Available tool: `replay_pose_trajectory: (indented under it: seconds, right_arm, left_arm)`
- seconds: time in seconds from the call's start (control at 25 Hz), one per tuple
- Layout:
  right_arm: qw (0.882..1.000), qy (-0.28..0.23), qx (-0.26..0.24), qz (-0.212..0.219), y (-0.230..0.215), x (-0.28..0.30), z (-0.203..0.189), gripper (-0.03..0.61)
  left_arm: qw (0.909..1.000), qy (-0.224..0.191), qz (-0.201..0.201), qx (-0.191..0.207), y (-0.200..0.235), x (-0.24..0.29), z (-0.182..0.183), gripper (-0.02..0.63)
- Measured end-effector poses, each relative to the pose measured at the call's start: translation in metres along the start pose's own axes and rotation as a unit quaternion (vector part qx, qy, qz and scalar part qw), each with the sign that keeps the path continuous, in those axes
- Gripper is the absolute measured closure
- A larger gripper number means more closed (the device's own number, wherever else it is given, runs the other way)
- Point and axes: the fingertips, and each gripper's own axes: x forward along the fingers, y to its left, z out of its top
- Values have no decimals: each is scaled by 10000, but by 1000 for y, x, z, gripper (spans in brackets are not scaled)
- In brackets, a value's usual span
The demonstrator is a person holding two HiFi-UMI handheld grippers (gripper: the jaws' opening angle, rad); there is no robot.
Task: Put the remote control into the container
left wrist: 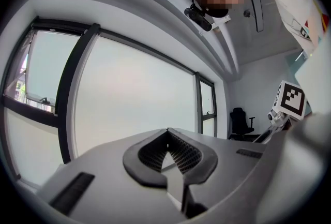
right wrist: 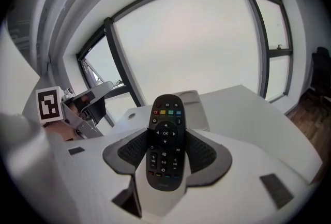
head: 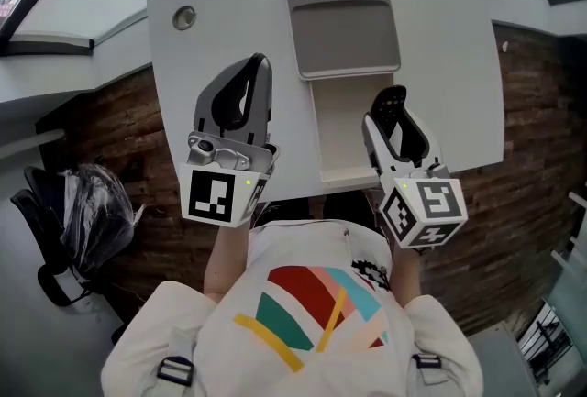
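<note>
The black remote control (right wrist: 164,140) stands upright between the jaws of my right gripper (right wrist: 166,136), whose ribbed pads (right wrist: 200,151) press its sides. In the head view the right gripper (head: 396,125) hovers at the right edge of the open white container (head: 317,140), with the remote's top (head: 392,101) poking out of the jaws. My left gripper (head: 248,91) is over the table to the left of the container. Its jaws (left wrist: 166,134) are shut with nothing between them. A grey tray-like lid (head: 344,19) with two round recesses lies just beyond the container.
The white table (head: 449,38) has a round cable hole (head: 184,17) at its far left. Its front edge runs just under both grippers. A dark bag (head: 92,203) and chair sit on the floor to the left. Large windows (right wrist: 191,47) lie beyond the table.
</note>
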Motion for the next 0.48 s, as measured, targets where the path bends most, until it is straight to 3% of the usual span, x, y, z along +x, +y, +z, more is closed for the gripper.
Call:
replay_pose_trajectory:
  seconds: [0.2, 0.48]
  right_arm:
    - [9970, 761, 60, 91, -2, 30, -38, 347]
    - [9850, 1665, -454, -20, 5, 60, -81, 347]
  left_arm:
    - [9998, 137, 74, -77, 2, 1, -13, 606]
    - [9996, 146, 180, -136, 11, -2, -15, 606]
